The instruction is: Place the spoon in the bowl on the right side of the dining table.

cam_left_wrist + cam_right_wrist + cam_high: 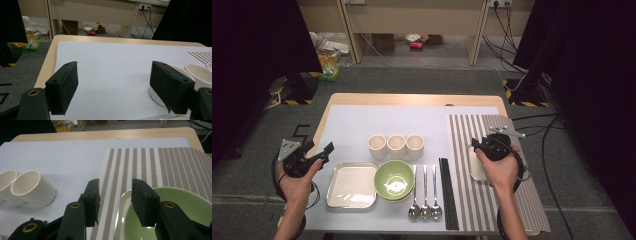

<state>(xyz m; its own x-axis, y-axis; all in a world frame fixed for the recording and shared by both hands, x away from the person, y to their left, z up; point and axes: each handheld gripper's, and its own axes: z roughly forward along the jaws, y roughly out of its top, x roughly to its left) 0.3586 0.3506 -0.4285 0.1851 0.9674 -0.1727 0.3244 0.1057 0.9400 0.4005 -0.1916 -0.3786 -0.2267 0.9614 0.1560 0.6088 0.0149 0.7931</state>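
A wooden tabletop [362, 98] carries a pale sheet [357, 122] over most of its surface, and a striped placemat [507, 200] lies along its right edge. No brand, label or readable writing shows on any of these things. On the placemat, about midway along that edge, a white square tray [120, 215] holds a green bowl [190, 205]; in the high view the right hand [501, 170] covers most of them. The right gripper [114, 195] stands over the tray's near rim with its jaws spread and gripping nothing, one over the placemat and one over the bowl's inside; the pads are clear of both. Near the front edge, a second white tray [352, 185] lies beside another green bowl [394, 180], then three spoons [425, 192] and black chopsticks [448, 192]. Three white cups [396, 146] stand in a row behind them, toward the middle. The left gripper [319, 154] hovers at the tabletop's left edge, jaws wide apart and empty.
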